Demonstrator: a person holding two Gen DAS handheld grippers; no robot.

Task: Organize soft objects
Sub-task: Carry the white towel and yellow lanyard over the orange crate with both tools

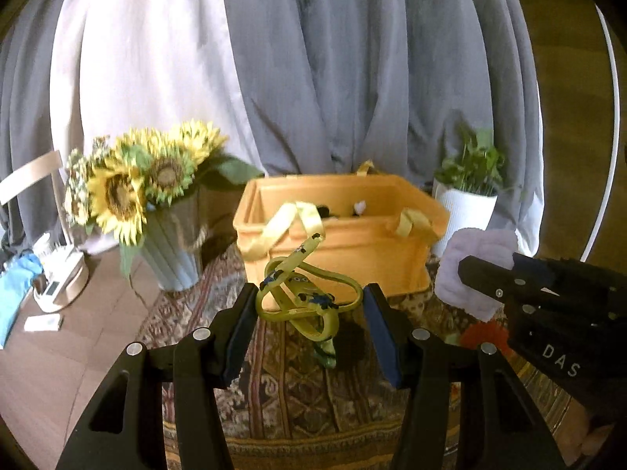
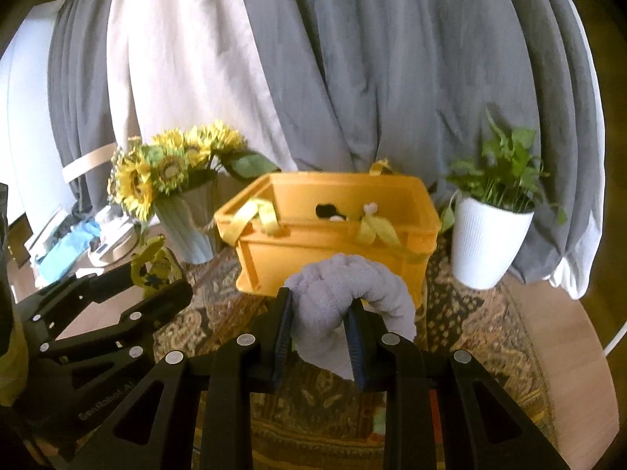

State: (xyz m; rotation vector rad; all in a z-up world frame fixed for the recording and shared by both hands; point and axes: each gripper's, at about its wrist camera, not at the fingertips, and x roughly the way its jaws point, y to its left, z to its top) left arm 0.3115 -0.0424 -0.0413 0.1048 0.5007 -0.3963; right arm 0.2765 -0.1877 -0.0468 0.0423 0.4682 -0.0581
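Note:
A yellow-orange crate (image 1: 345, 231) with yellow ribbon handles stands on a patterned rug; it also shows in the right wrist view (image 2: 333, 231). Small soft items lie inside it. My left gripper (image 1: 309, 309) holds a yellow-green cartoon strap toy (image 1: 305, 293) between its wide-set fingers, just in front of the crate. My right gripper (image 2: 319, 313) is shut on a rolled lavender towel (image 2: 345, 297), held in front of the crate. The towel (image 1: 478, 262) and right gripper show at the right of the left wrist view.
A vase of sunflowers (image 1: 149, 196) stands left of the crate. A white pot with a green plant (image 2: 490, 235) stands right of it. Grey and white curtains hang behind. A red-orange item (image 1: 482, 337) lies on the rug (image 1: 298, 391). Clutter sits at far left.

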